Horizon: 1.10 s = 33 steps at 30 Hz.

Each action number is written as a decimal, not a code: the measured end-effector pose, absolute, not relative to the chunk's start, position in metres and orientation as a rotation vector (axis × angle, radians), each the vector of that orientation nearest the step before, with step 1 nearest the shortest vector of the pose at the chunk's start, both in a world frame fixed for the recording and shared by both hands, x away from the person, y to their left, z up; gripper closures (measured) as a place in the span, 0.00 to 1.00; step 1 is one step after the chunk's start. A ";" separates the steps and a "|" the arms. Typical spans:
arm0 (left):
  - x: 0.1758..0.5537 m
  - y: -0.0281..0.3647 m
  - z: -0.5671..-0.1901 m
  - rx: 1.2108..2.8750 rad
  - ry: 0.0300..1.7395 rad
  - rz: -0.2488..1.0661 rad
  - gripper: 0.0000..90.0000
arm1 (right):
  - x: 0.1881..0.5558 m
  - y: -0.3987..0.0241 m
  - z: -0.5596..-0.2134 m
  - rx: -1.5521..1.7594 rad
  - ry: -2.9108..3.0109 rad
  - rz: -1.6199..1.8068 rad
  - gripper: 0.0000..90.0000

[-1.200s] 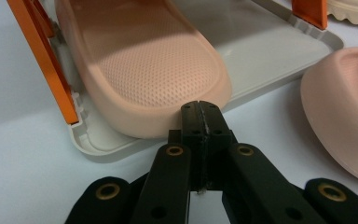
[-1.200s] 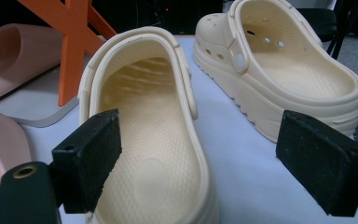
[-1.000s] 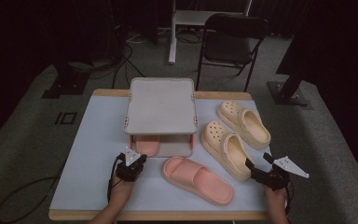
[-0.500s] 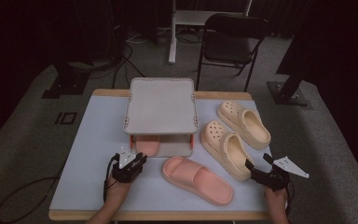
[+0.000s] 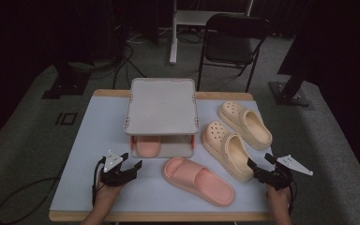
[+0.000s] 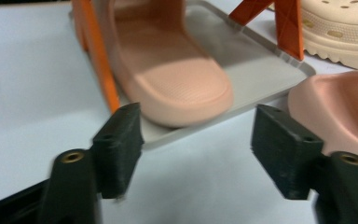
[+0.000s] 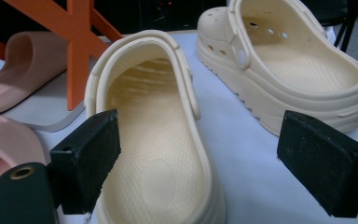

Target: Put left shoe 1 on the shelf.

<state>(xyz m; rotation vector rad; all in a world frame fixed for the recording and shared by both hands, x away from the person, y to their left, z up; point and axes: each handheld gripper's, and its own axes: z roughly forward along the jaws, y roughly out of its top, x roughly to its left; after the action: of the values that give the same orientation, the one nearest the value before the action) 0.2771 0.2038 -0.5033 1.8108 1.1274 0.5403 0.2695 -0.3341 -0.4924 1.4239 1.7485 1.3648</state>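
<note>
A grey two-tier rack with orange legs stands mid-table. One pink slide lies on its lower shelf, and a second pink slide lies on the table in front. Two cream clogs lie to the right. My left gripper is open at the front left, its jaws towards the shelved slide and short of the shelf edge. My right gripper is open at the front right, just behind the heel of the near clog. The far clog lies beyond it.
The table has a pale blue top with a wooden rim. A black chair and a stand base are on the floor behind. Bare table surface lies left of the rack and along the front edge.
My left gripper has drawn back a little to the left and towards the front edge, still open. The right gripper has hardly moved.
</note>
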 end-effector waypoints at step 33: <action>0.262 0.261 -0.509 1.746 1.226 0.614 0.01 | 0.299 -0.336 -0.484 1.323 1.869 1.375 0.14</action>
<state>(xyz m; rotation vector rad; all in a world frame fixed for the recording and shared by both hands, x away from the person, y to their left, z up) 0.2621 0.2610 -0.5089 1.7456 1.2264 0.6137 0.2988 -0.3361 -0.4835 1.3226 1.8693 1.3754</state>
